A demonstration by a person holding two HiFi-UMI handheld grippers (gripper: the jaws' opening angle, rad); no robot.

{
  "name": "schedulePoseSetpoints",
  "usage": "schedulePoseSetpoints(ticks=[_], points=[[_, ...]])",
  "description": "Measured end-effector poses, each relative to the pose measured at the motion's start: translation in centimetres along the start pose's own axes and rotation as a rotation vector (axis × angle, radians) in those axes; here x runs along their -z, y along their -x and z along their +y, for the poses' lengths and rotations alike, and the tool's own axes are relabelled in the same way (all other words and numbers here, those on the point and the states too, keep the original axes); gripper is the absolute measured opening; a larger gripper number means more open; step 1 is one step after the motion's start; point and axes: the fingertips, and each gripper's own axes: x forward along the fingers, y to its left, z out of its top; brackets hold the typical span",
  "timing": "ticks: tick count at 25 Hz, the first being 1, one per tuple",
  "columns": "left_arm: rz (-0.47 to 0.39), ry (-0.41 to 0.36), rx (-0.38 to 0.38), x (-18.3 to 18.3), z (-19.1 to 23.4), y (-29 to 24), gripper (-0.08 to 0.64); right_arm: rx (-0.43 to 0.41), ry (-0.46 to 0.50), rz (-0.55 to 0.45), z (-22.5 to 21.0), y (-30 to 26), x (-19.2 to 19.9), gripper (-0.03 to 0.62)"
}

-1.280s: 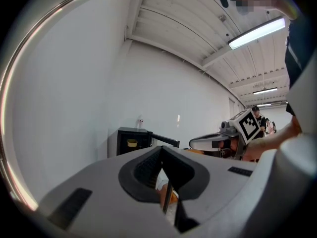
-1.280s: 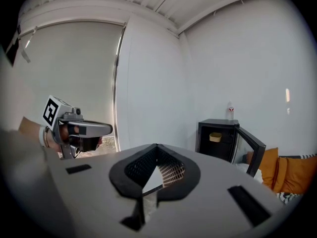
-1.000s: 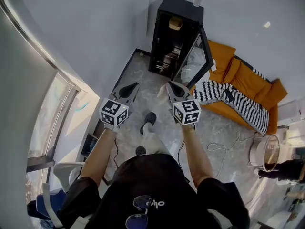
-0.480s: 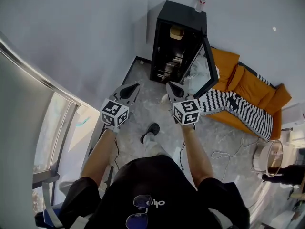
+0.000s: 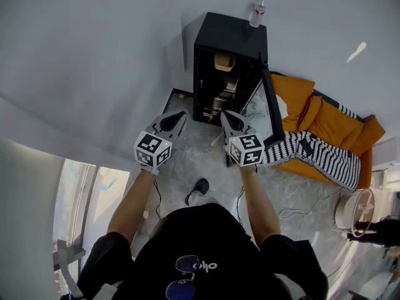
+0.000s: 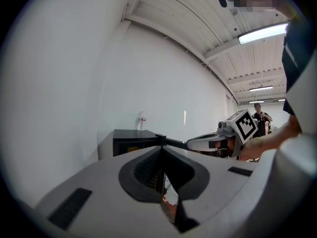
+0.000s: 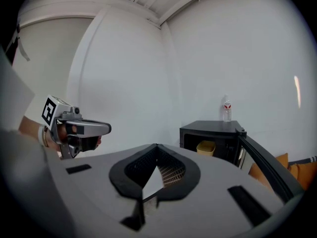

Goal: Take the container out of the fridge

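A small black fridge stands against the white wall with its glass door swung open to the right. On its top shelf sits a yellow container, which the right gripper view shows too. My left gripper and right gripper are held side by side in front of the fridge, well short of it. Both are shut with nothing in them. The left gripper view shows the fridge from the side, with the right gripper beside it.
A clear bottle stands on the fridge top. An orange sofa with a striped blanket lies right of the open door. A cable and a round basket are on the marble floor.
The person has stepped closer to the fridge, which now sits lower and nearer the middle of the head view. Both grippers stay shut and side by side.
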Motion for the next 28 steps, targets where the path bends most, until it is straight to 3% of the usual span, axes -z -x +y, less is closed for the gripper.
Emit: schedulePoseSetpoints(ticks=[14, 28], points=[[0.035, -0.024, 0.087, -1.2, 1.7, -12.9, 0.008, 0.069, -0.051, -0.025, -11.1, -4.1, -1.2, 0.006], [0.041, -0.03, 0.127, -1.2, 1.9, -16.5, 0.008, 0.115, -0.062, -0.013, -14.2, -4.3, -0.7, 0.006]])
